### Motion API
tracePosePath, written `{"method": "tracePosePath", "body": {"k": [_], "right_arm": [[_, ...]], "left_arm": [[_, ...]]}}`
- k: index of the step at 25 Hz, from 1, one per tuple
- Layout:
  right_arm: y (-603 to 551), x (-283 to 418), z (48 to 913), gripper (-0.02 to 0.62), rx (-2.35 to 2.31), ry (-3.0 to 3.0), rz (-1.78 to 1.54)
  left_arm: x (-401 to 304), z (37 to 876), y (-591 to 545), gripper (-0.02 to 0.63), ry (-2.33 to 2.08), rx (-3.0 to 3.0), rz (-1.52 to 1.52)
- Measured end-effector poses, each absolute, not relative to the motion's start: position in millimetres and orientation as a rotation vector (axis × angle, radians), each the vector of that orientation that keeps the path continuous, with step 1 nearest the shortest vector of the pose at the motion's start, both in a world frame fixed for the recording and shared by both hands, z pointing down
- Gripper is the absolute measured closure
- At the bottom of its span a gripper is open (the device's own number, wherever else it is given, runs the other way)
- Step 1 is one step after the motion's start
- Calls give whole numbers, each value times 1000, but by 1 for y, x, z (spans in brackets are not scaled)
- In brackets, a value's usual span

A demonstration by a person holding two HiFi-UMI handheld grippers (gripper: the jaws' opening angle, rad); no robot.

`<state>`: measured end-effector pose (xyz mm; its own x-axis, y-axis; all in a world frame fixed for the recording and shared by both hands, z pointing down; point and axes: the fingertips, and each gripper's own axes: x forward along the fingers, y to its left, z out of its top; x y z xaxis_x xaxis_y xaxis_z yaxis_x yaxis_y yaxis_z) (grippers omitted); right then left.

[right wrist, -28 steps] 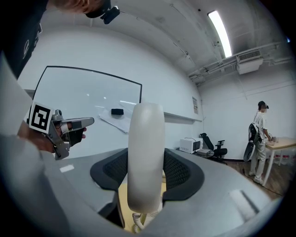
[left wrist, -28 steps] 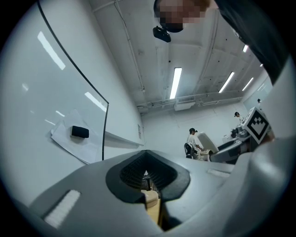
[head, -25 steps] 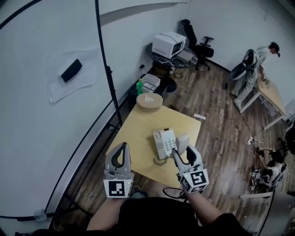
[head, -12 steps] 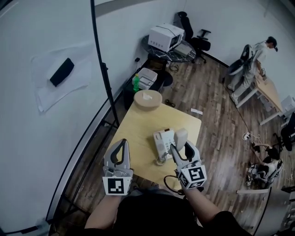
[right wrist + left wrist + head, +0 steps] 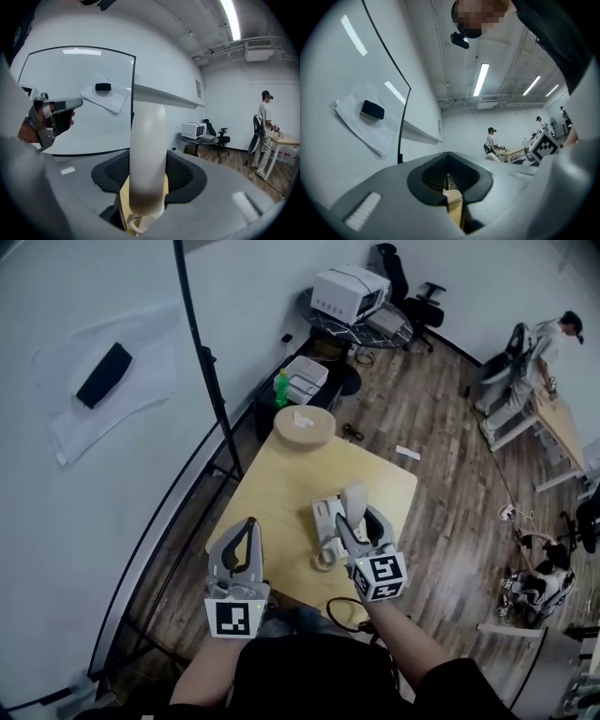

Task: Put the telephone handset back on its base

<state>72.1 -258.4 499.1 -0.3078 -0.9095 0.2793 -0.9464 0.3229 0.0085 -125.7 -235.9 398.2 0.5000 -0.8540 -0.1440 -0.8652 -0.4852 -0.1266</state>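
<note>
Head view, progress: the handset (image 5: 354,502) is off its base and lifted in my right gripper (image 5: 360,521). It hangs by the right side of the telephone base (image 5: 326,520) on the wooden table (image 5: 272,488). I cannot tell whether it is over the base or just beside it.
Head view, left to do: I judge that aligning, lowering and releasing all remain; nothing is seated yet.
Head view, cord: the coiled cord (image 5: 324,560) lies on the table at the base's near end.
Head view, left gripper (image 5: 247,532): it hovers over the table's near-left edge, well apart from the phone.
Head view, containers: a round tan box (image 5: 303,426) sits at the table's far corner with a pale scrap on top. Its contents are not visible.
Left gripper view, jaws: they are closed together with nothing between them; a sliver of table wood shows through the slit.
Right gripper view, jaws: they are clamped on the handset's middle. The handset stands upright, and the cord joins its lower end.
Right gripper view, base: it is not in sight.
</note>
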Motion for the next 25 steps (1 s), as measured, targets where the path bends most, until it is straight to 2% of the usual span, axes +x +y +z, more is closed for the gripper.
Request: {"method": "tracePosePath", "body": {"k": [13, 25], "right_arm": [[-311, 71, 623, 367, 1598, -2193, 444], [-317, 63, 698, 367, 1553, -2077, 592]], "left_arm": [[-123, 433, -241, 606, 1483, -2576, 43], [-120, 441, -238, 606, 1495, -2591, 63]]}}
